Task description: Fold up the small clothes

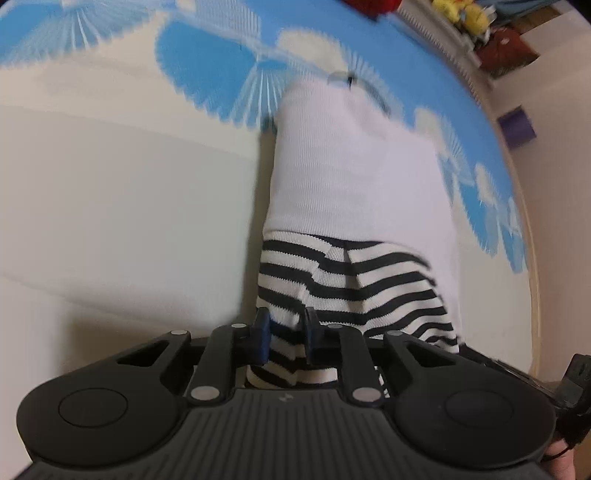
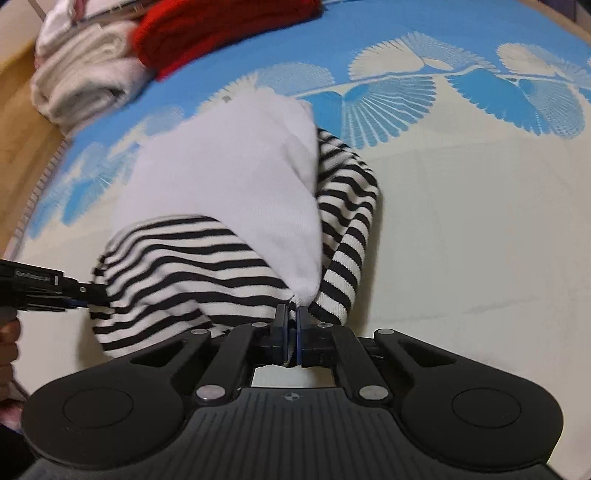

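With my left gripper pinching the striped hem and my right gripper clamped on a white corner of the garment near the bed's edge, I'd lift both evenly and fold flat.

Bed, blue-and-cream fan-print cover; striped-and-white garment on it; folded white towels, red knit at edge.
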